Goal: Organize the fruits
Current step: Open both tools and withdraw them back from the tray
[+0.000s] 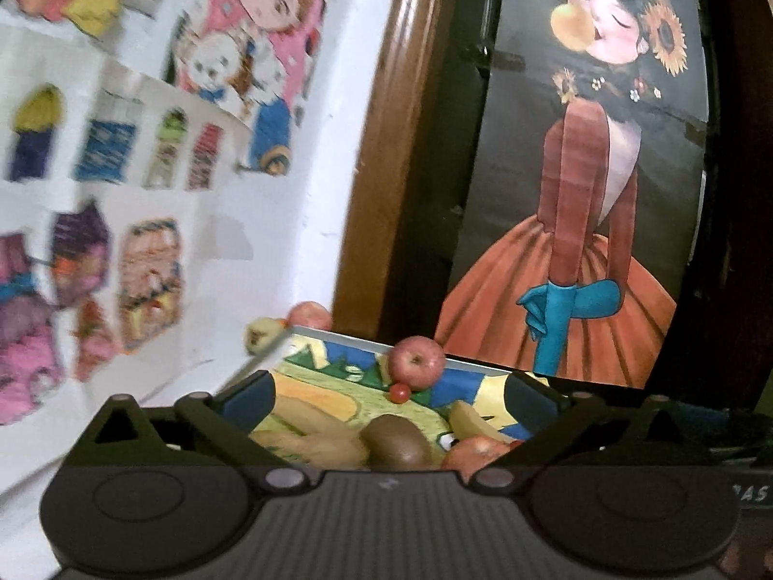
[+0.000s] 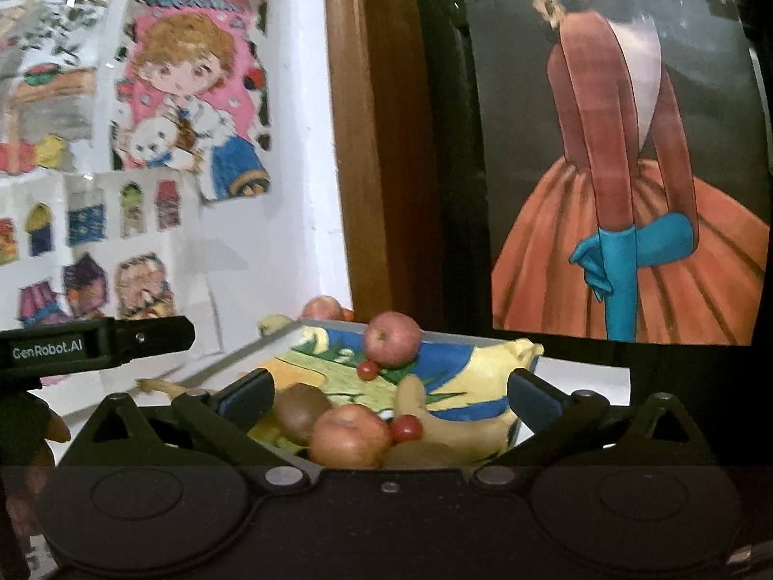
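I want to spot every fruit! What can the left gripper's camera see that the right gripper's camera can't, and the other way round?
Only the left wrist view shows the painted lady's sunflower.

Only the right wrist view shows the left gripper's black arm, a second little red fruit and a pale duck-shaped piece.

Both show the painted tray, the far apple, a brown kiwi, and open, empty fingers.

Left gripper (image 1: 389,398): black linkage arms, blue finger pads (image 1: 249,398), silver pivot screws, ribbed grey body. Right gripper (image 2: 391,394): same, black body. White "GenRobot.AI" marking on left.
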`<state>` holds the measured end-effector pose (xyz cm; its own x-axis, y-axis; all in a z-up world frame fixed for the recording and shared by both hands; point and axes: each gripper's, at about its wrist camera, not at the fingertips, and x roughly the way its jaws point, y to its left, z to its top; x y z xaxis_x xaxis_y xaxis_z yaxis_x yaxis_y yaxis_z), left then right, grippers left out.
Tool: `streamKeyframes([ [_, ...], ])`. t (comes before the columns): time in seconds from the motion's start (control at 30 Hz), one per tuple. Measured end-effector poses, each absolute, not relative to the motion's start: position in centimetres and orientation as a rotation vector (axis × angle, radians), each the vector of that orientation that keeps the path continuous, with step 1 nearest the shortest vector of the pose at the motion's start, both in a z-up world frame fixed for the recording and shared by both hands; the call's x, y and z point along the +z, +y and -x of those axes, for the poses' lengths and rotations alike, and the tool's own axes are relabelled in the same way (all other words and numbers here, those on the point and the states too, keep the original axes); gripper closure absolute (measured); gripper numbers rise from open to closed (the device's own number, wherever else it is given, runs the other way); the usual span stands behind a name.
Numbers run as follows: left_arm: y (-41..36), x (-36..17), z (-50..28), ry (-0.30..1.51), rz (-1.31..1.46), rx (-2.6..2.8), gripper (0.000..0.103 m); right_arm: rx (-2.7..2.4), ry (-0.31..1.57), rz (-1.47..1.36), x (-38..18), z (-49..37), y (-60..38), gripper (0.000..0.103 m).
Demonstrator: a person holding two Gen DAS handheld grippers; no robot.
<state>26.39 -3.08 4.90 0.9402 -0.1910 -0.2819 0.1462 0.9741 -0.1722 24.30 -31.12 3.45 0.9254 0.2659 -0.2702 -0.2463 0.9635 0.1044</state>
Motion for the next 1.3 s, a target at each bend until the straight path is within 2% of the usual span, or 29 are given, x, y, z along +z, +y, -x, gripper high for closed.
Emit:
streamKeyframes([
  [0.23, 0.7, 6.1, -19.5, 0.291, 0.099, -0.136, 0.0, 0.287, 0.266, -0.083, 4.8, -17.7, -29.2, 0.001],
  [0.6, 5.7, 5.9, -11.5, 0.361, 0.051, -0.089, 0.0, 0.293, 0.383, -0.104, 3.5, -10.5, -24.7, 0.001],
  [1.0, 8.1, 5.4, -9.1, 0.411, -0.008, -0.088, 0.0, 0.283, 0.449, -0.022, 3.0, -8.2, -21.8, 0.001],
  [1.3, 9.0, 10.2, -9.5, 0.345, -0.173, -0.06, 0.0, 0.379, 0.383, 0.065, 8.1, -10.2, -18.5, 0.001],
])
